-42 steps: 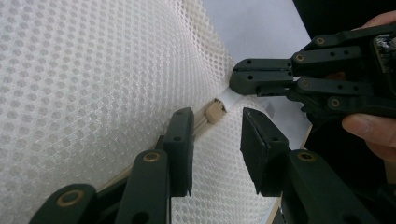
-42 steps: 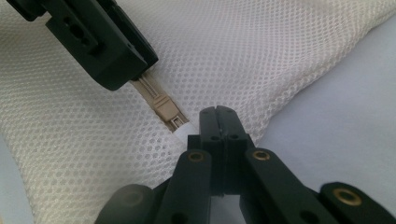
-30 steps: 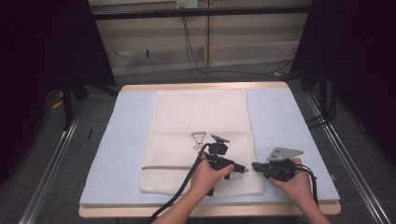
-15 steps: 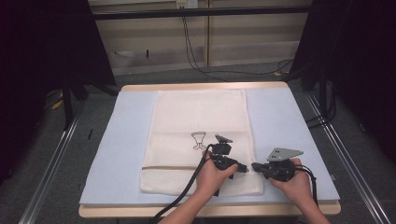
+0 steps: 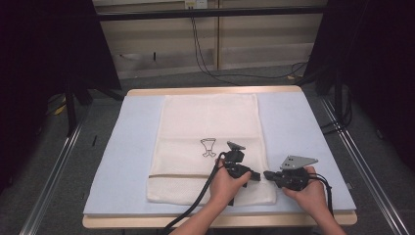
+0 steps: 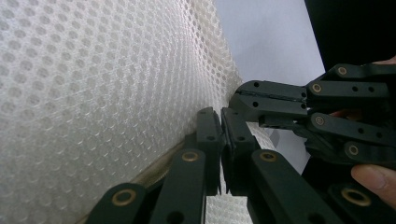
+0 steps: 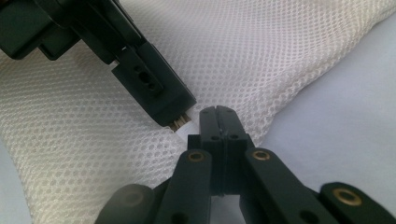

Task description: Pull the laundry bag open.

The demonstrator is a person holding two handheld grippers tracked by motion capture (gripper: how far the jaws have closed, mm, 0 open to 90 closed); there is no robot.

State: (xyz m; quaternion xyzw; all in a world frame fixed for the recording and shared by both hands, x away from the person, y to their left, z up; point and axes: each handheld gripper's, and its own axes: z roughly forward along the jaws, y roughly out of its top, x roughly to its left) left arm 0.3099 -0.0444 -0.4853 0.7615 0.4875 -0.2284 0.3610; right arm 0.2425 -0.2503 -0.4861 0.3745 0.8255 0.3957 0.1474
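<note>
We note the cream-white mesh laundry bag [image 5: 210,142] lying flat on the pale blue foam-covered tabletop [image 5: 303,127], long axis running away from us, its near right corner between the two hands. A small black goblet-shaped print [image 5: 209,147] sits near mid-cloth, and a thin tan seam line [image 5: 181,175] crosses the near part.

Left claw [image 6: 220,140]: jaws have just been closing and now stand almost together at the hemmed edge of the bag; in the left gripper view a strip of the tan edge runs in under them, so we read it as pinching the hem. Right claw [image 7: 218,122]: jaws fully together right at the mesh border; whether any mesh is caught between them we cannot tell. The two claws stand just beside each other, tips nearly touching.

Handling, as we judge it: the mesh is light, limp and open-weave. It will drape and fold, not hold shape, and it may snag on jaw corners. The doubled hem is the firmest place to take hold, and a pinch on single mesh may slip or stretch.

Surroundings: the black cable [image 5: 195,205] from the left claw trails over the near bag edge and could drag the cloth. Floor, black frame legs [image 5: 71,105] and loose wall cables [image 5: 205,58] stand well apart.
</note>
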